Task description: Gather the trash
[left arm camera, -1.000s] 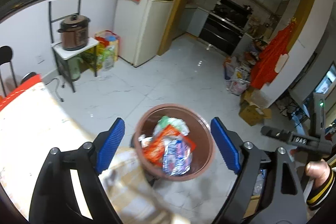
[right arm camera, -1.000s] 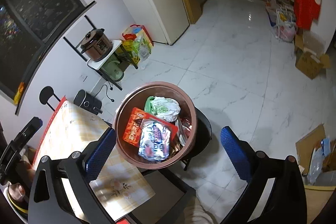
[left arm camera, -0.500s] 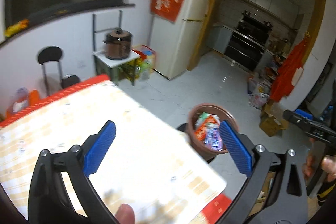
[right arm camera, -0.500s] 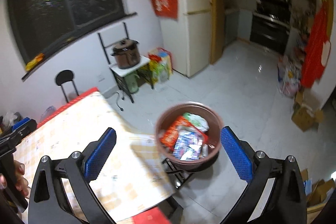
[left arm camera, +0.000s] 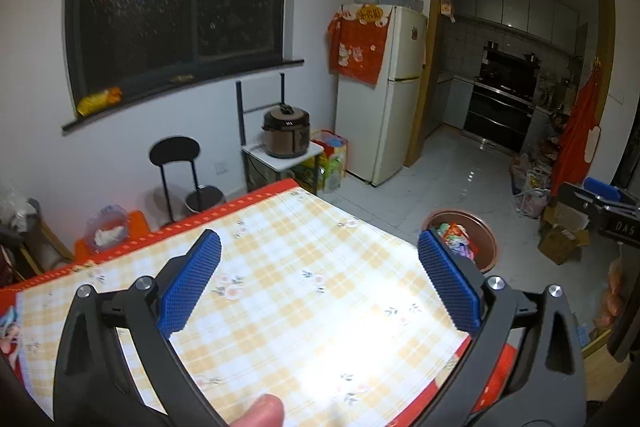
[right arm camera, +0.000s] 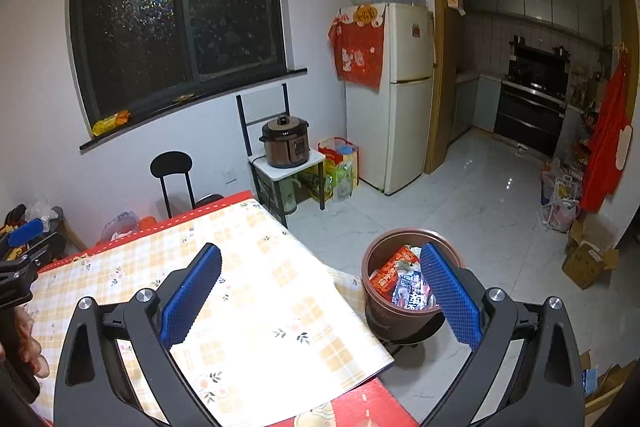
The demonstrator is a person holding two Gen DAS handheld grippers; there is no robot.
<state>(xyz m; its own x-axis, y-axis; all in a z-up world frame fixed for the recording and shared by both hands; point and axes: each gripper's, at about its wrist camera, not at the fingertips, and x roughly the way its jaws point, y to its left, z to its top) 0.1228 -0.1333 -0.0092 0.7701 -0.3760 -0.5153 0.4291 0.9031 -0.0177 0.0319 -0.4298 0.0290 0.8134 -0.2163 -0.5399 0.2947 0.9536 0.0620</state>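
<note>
A brown bin [right arm camera: 394,311] full of snack wrappers [right arm camera: 406,285] stands on a low black stool beside the table's right corner. In the left wrist view the bin [left arm camera: 486,241] lies beyond the table corner, partly behind my right finger. My left gripper [left arm camera: 320,285] hovers open over the yellow checked tablecloth [left arm camera: 304,291] with nothing between its blue pads. My right gripper [right arm camera: 320,293] is also open and empty, above the cloth's corner with the bin behind its right pad. A colourful printed item [left arm camera: 8,323] peeks in at the table's left edge.
A black chair [right arm camera: 172,179], a rice cooker [right arm camera: 286,143] on a small stand, bags [right arm camera: 340,167] and a fridge [right arm camera: 394,95] line the far wall. Cardboard boxes [right arm camera: 588,259] lie on the white tile floor to the right. A doorway opens into the kitchen [right arm camera: 532,99].
Both grippers have drawn back and risen from right above the bin to over the table. The bin now looks smaller and farther off. The left jaws have spread slightly wider.
</note>
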